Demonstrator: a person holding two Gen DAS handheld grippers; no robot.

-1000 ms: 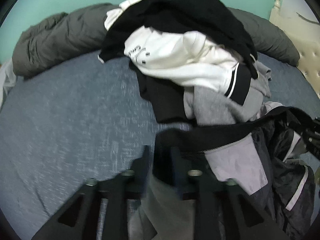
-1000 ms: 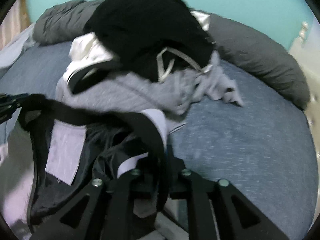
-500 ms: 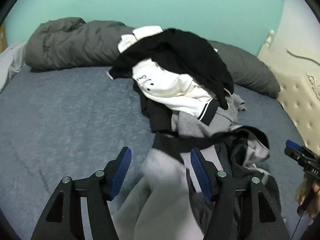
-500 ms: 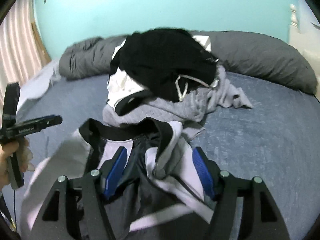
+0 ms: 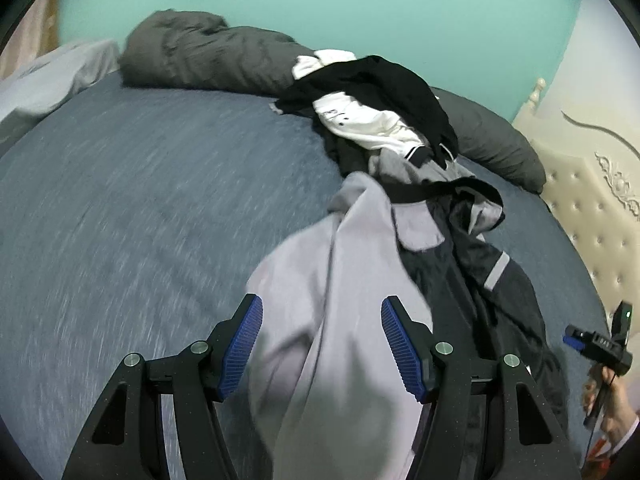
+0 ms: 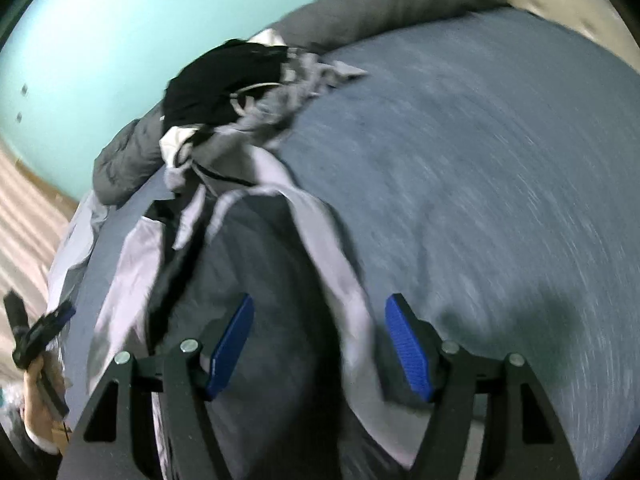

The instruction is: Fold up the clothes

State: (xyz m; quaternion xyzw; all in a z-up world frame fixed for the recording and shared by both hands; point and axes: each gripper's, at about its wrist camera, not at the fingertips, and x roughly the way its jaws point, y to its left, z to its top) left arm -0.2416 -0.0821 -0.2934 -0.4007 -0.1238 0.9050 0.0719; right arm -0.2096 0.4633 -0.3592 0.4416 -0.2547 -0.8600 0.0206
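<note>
Grey jacket (image 5: 344, 264) spread on blue bed (image 5: 140, 208), clothes pile (image 5: 376, 112) behind, both grippers' fingers (image 5: 240, 344) parted, gripping nothing

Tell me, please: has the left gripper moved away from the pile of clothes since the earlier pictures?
Yes. The left gripper has backed away: the clothes pile now looks smaller and farther, with more blue bed visible.

Blue bedspread (image 5: 152, 208) lies open leftward; clothes heap (image 5: 384, 112) and jacket (image 5: 360, 280) crowd the right.

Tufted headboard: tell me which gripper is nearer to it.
Right. The right gripper is on the jacket's side toward the headboard; the left gripper is across the jacket, farther off.
</note>
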